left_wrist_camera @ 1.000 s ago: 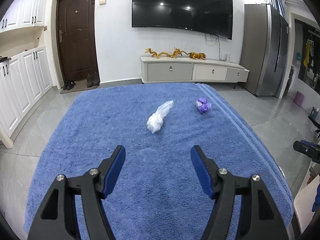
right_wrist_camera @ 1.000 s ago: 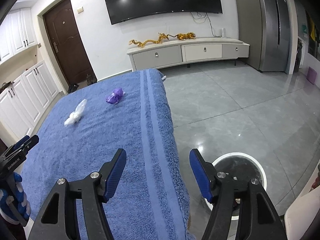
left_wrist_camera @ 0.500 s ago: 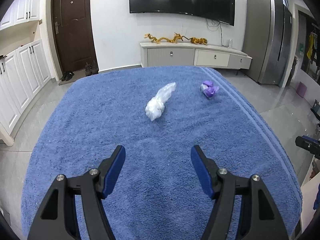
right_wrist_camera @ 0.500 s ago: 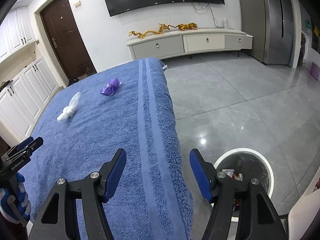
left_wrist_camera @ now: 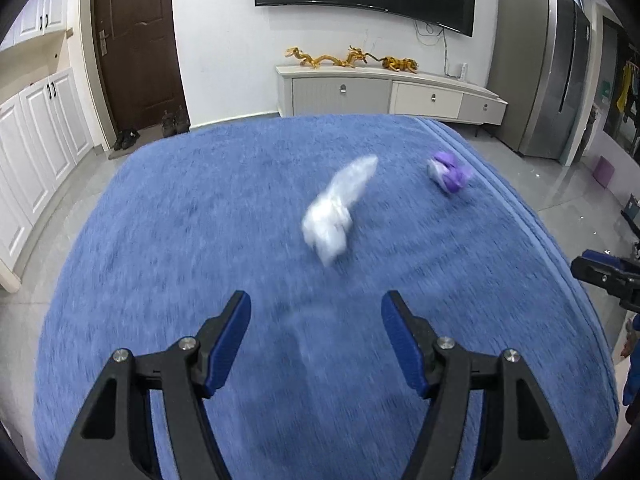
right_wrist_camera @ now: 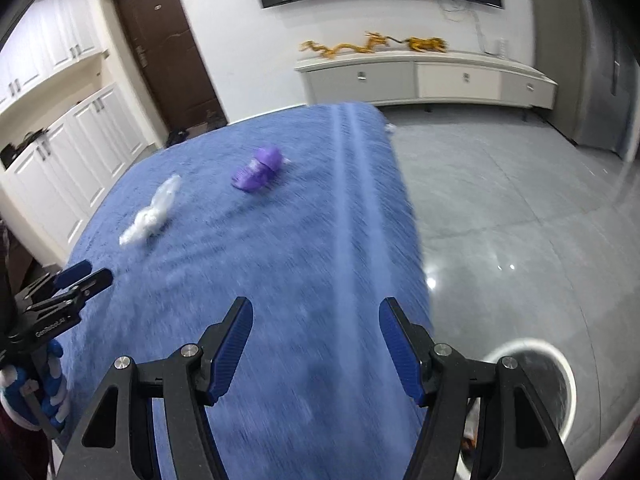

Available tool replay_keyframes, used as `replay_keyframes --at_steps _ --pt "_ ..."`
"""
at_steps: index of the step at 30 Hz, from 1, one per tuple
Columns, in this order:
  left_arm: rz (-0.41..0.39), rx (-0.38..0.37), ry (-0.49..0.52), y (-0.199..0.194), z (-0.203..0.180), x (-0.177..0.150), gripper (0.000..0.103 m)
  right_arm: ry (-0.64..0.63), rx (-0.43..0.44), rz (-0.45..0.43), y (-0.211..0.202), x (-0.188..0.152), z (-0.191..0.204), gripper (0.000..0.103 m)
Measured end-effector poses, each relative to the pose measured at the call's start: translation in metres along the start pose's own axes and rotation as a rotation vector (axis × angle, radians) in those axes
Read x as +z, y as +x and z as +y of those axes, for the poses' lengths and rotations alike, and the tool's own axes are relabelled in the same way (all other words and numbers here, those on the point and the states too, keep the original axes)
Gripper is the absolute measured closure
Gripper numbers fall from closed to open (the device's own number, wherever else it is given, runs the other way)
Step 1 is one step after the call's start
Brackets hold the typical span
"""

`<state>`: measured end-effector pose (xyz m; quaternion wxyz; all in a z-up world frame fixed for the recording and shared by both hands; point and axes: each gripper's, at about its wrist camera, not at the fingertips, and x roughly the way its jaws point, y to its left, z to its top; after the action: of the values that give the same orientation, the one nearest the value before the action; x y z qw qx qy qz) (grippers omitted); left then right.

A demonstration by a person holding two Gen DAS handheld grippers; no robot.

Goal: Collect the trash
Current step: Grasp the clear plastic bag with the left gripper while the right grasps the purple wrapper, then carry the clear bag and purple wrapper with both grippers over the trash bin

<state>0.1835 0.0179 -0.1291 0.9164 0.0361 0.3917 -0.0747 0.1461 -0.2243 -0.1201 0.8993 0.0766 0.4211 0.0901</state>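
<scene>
A crumpled white plastic bag (left_wrist_camera: 338, 208) (right_wrist_camera: 154, 210) lies on the blue towel (left_wrist_camera: 200, 240) (right_wrist_camera: 280, 240), with a small purple wad (left_wrist_camera: 450, 172) (right_wrist_camera: 258, 170) further right. My left gripper (left_wrist_camera: 316, 316) hovers open over the towel, short of the white bag, nothing between its blue pads. My right gripper (right_wrist_camera: 316, 320) is open and empty above the towel's right edge, the purple wad ahead and to its left. Each gripper shows at the edge of the other's view: the right gripper (left_wrist_camera: 606, 276), the left gripper (right_wrist_camera: 78, 280).
A round white-rimmed trash bin (right_wrist_camera: 548, 384) stands on the grey tile floor right of the towel's edge. A low TV cabinet (left_wrist_camera: 384, 94) lines the far wall, white cupboards (left_wrist_camera: 36, 128) the left wall, a tall grey fridge (left_wrist_camera: 556, 64) the right.
Both grippers have moved forward and lower over the towel. The white bag and purple wad now sit nearer and larger in both views. Jaw openings are unchanged.
</scene>
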Motion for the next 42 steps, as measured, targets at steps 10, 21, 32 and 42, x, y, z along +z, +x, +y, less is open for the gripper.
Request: replay_keyframes --at_steps 10,21,32,42 --pt "0.043 0.01 0.03 0.064 0.0 0.052 0.037 -0.038 0.114 -0.019 0.076 0.082 0.033 0.04" --pt "0.097 -0.007 -0.021 0.088 0.005 0.051 0.068 -0.017 0.072 0.031 0.131 0.097 0.036 0.06" --pt "0.047 -0.049 -0.055 0.043 0.003 0.032 0.072 -0.045 0.155 -0.038 0.061 0.069 0.041 0.075" --pt "-0.05 -0.074 0.004 -0.043 -0.016 0.009 0.072 -0.07 0.18 -0.117 -0.043 0.005 0.038 0.075"
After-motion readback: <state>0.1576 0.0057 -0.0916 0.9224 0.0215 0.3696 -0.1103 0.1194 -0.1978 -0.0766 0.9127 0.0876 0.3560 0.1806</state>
